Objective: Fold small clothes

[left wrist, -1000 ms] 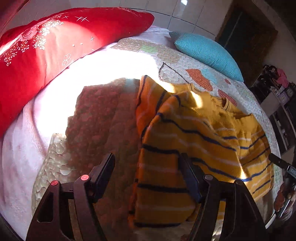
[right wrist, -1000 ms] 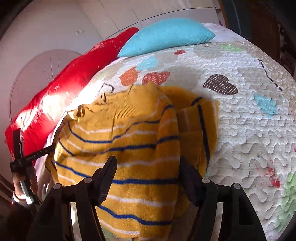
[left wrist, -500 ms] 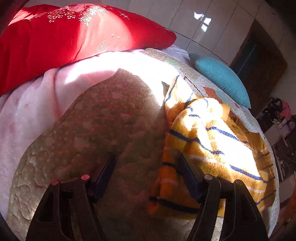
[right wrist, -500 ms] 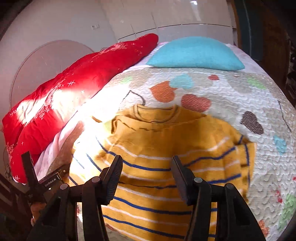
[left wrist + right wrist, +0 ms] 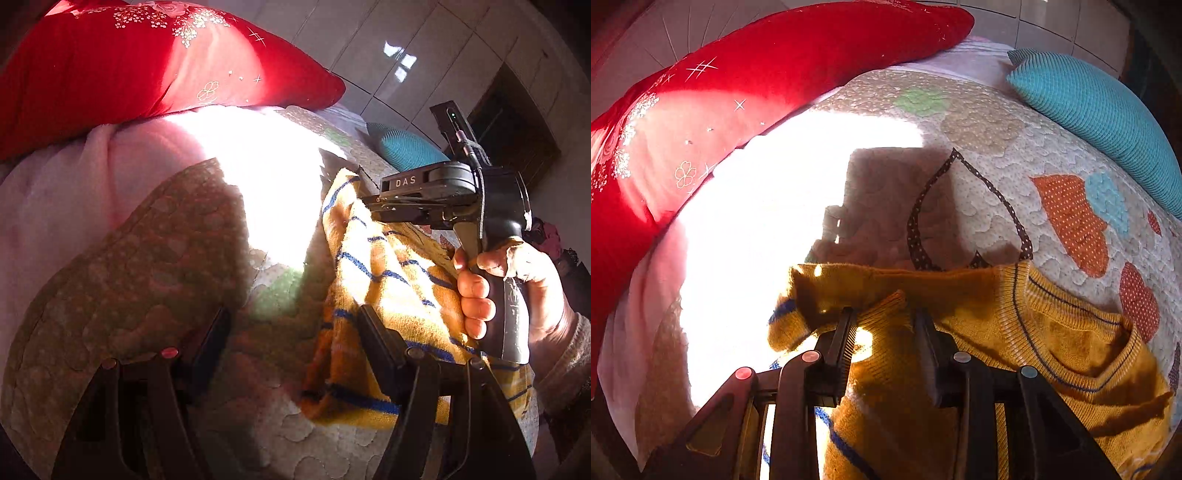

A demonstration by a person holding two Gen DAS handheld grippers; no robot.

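One yellow striped sweater (image 5: 1015,354) lies on the quilted bed (image 5: 997,147), toward its head end. Two pillows at the head: one red pillow (image 5: 757,74), one teal pillow (image 5: 1100,110). Right gripper (image 5: 884,317) is closing, a sweater fold between its jaws. Left gripper (image 5: 291,332) stands open over bare quilt beside the sweater's edge. One hand (image 5: 517,288) grips the right gripper's handle.

Harsh sunlit glare, deep shadows

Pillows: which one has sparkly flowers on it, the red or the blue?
The red pillow. It is long, with white stars and flowers stitched on. The blue pillow is plain knit, with no pictures.
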